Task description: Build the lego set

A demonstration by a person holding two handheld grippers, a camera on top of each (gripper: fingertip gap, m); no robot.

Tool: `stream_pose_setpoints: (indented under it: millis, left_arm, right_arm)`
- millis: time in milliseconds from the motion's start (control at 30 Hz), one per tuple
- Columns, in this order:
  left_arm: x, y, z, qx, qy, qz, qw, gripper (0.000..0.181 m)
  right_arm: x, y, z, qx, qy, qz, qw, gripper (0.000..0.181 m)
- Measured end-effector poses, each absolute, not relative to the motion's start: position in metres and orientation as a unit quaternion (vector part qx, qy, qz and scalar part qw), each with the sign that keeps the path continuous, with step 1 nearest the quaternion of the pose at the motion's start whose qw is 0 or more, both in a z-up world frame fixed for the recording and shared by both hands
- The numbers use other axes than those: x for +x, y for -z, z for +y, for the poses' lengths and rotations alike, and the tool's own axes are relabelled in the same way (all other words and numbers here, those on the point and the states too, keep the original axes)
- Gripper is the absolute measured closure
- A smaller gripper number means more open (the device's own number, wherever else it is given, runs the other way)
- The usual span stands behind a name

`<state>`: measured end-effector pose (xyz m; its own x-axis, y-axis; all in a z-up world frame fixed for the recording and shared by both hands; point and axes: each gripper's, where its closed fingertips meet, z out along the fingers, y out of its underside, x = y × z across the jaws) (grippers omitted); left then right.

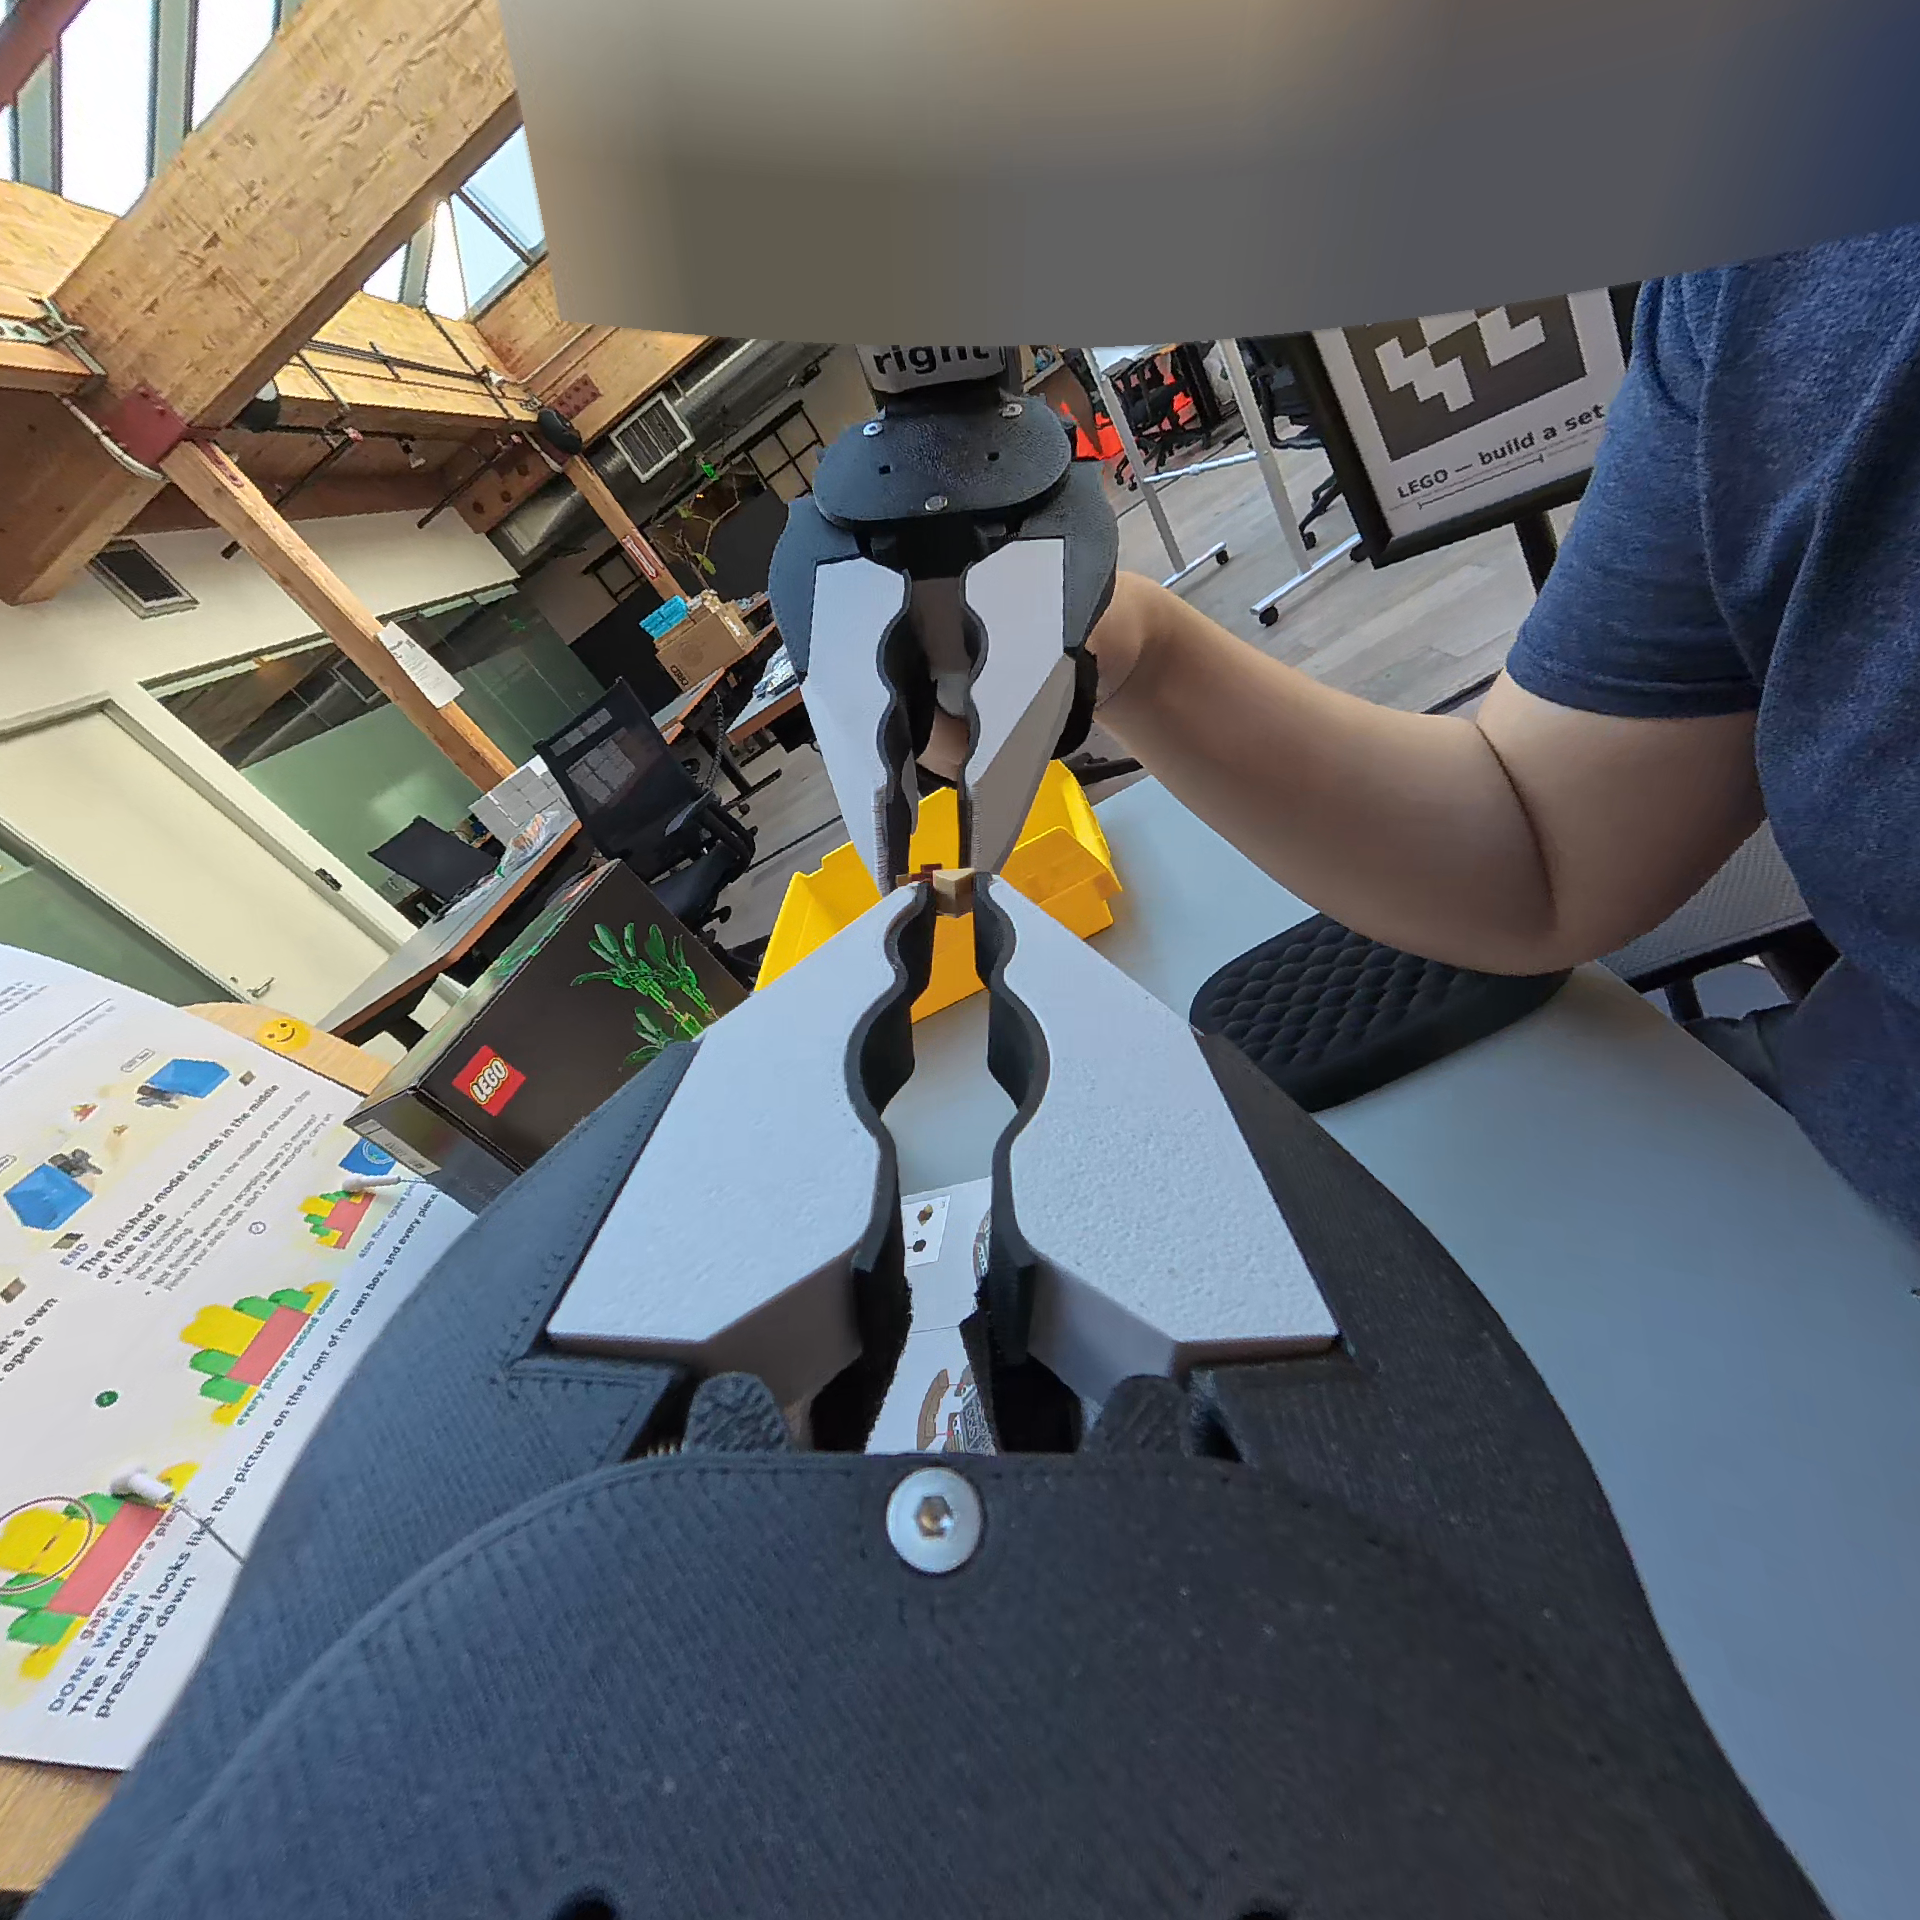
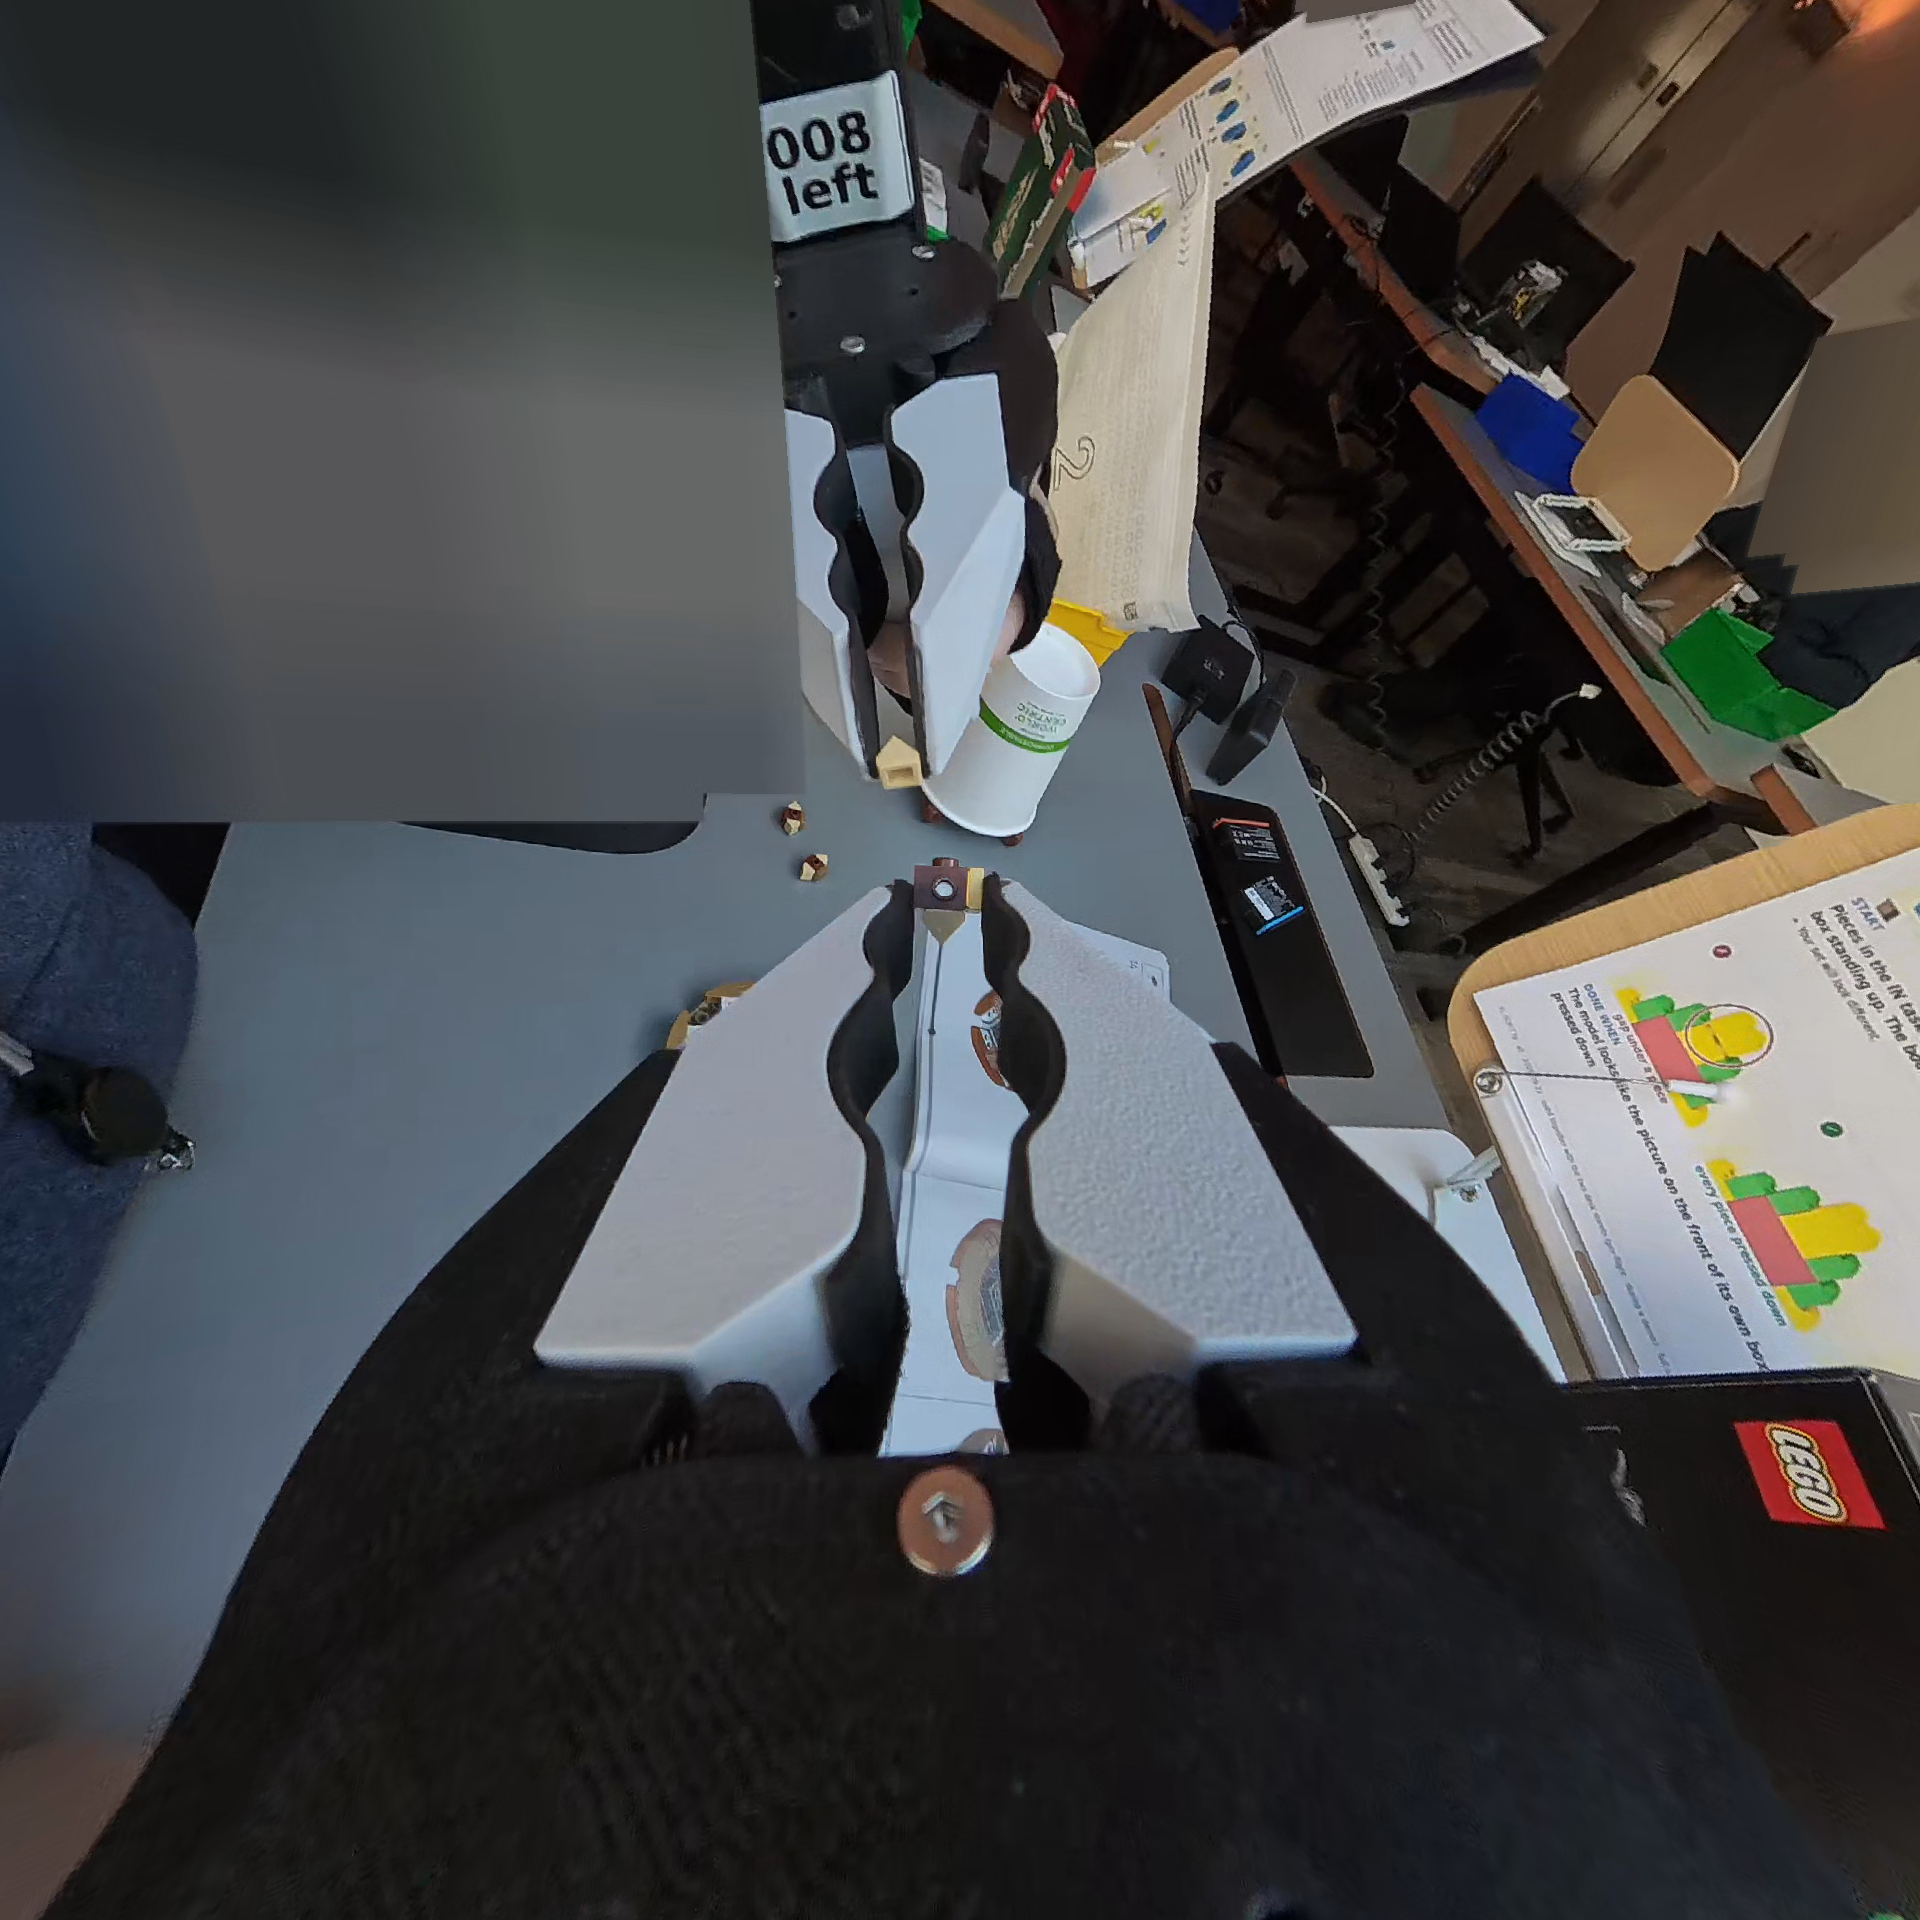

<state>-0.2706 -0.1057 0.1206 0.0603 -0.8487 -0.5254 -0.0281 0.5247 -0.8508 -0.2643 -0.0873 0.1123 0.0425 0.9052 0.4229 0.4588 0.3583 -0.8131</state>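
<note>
My left gripper (image 1: 948, 900) is shut on a small tan piece (image 1: 952, 885), held above the grey table (image 1: 1558, 1247). My right gripper (image 1: 933, 854) faces it tip to tip, very close. In the right wrist view, my right gripper (image 2: 943, 896) is shut on a small dark brown piece with a tan part (image 2: 943, 888). There the left gripper (image 2: 896, 777) shows beyond it with the tan piece (image 2: 899, 767) at its tips. Two small loose brown and tan pieces (image 2: 793, 818) (image 2: 815, 867) lie on the table (image 2: 468, 987). A round tan part-built model (image 2: 709, 1006) shows beside my left finger.
An open instruction booklet (image 2: 940, 1174) lies under the grippers. A white paper cup (image 2: 1023, 727) stands upside down behind them. A yellow bin (image 1: 1055, 862), a black wrist rest (image 1: 1351, 1008), the dark set box (image 1: 540, 1049) and a printed sheet (image 1: 156, 1299) surround the area. A person's arm (image 1: 1455, 790) holds the right gripper. The tips of both grippers are at nearly the same place.
</note>
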Motion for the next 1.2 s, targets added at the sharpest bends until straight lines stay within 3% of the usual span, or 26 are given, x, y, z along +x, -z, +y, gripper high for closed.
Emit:
stream_pose_setpoints:
  millis: [1200]
  left_arm:
    - [-0.261,-0.092,-0.089,-0.405,0.37,0.597,0.585,0.176]
  right_arm:
    - [-0.259,-0.086,-0.082,-0.528,-0.22,-0.666,0.478,0.169]
